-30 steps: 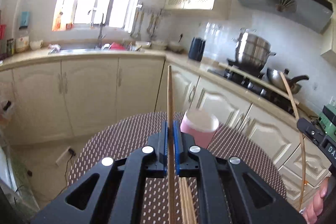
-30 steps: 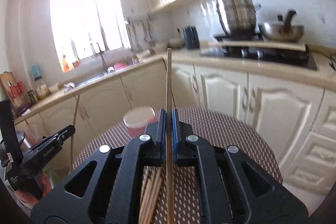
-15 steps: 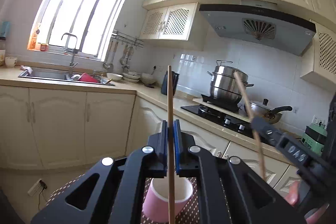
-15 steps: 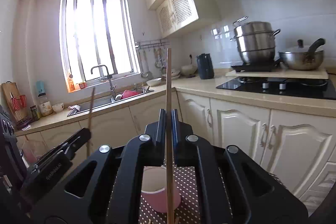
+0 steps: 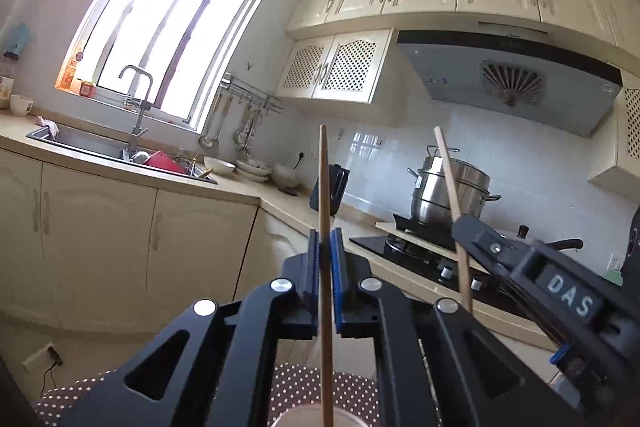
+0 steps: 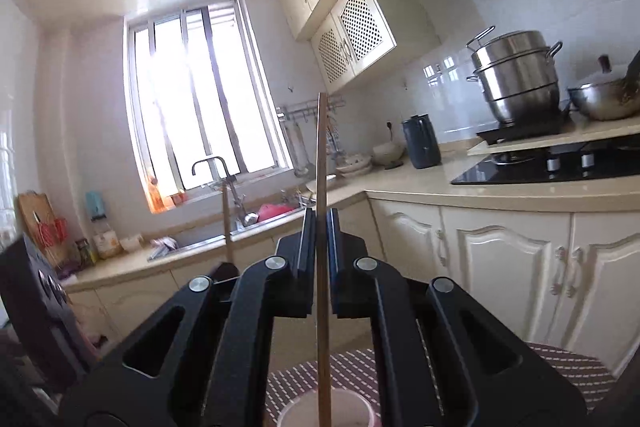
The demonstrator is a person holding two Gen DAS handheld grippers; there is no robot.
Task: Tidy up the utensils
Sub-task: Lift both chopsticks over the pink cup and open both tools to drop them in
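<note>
My left gripper is shut on a wooden chopstick held upright, its lower end over the rim of a pink cup at the bottom edge. My right gripper is shut on a second wooden chopstick, also upright, its lower end inside the pink cup. The right gripper shows in the left wrist view with its chopstick. The left gripper's chopstick shows at the left of the right wrist view.
The cup stands on a round table with a brown dotted mat. Behind are cream cabinets, a sink with tap, a window, a black stove with a steel pot, and a range hood.
Both grippers have tilted upward and moved over the cup; the view rose from the table to the wall cabinets. The chopstick ends now reach the cup.
</note>
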